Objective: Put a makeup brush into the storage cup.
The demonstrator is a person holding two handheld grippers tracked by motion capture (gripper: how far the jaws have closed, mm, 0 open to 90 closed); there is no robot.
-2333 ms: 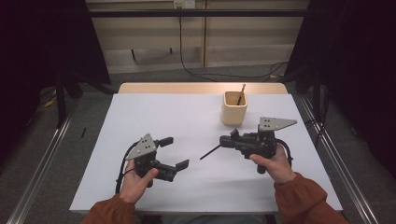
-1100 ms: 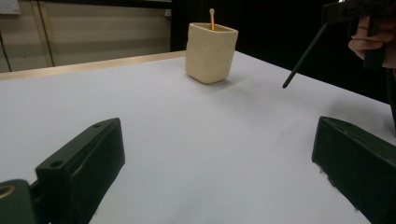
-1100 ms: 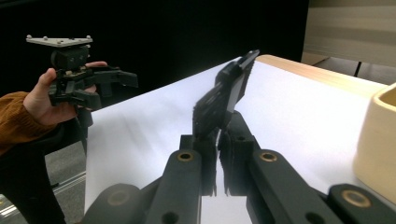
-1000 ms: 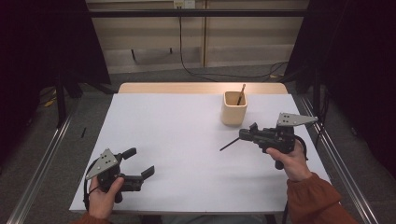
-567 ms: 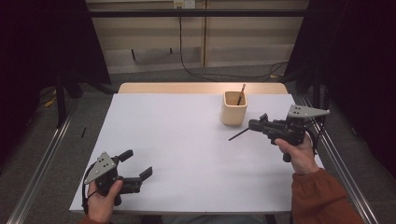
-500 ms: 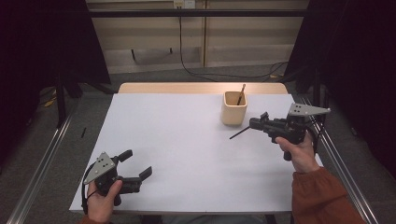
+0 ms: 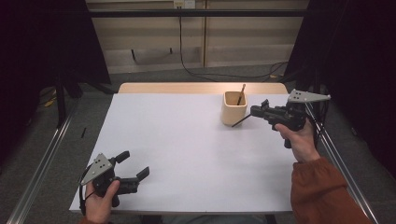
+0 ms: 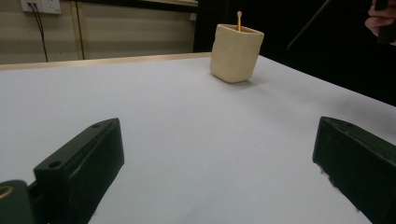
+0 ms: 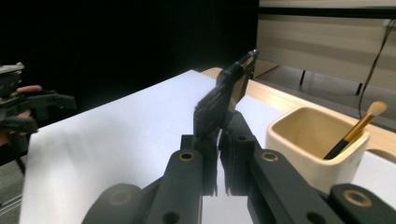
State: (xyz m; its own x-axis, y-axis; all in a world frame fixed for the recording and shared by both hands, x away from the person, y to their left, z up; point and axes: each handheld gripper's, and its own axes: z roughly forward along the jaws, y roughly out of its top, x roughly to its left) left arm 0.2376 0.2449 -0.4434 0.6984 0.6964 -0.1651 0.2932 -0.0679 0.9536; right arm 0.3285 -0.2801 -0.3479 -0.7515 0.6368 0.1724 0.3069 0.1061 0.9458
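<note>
A beige cup (image 7: 233, 109) (image 8: 235, 53) (image 9: 313, 144) stands at the back right of the white table (image 7: 187, 140). In it leans a brush (image 7: 241, 93) (image 8: 239, 18) (image 9: 357, 130) with a black and gold handle. Just right of the cup, my right gripper (image 7: 256, 112) (image 9: 222, 135) is held above the table, shut on a thin black stick (image 7: 239, 121) (image 9: 224, 93) (image 8: 308, 23). The stick's free end slants down-left in front of the cup. My left gripper (image 7: 134, 164) (image 8: 217, 130) rests low at the near left corner, open, nothing between its jaws.
The table's wooden back edge (image 7: 201, 87) runs behind the cup. Dark curtains hang on both sides and cables trail over the floor behind. A metal rail (image 7: 42, 163) runs along the floor on the left. The right hand's sleeve (image 7: 322, 191) comes in over the table's right edge.
My right gripper has carried the black stick from the table's middle to the right and back, up beside the cup. The left gripper withdrew to the near left corner and now holds still.
</note>
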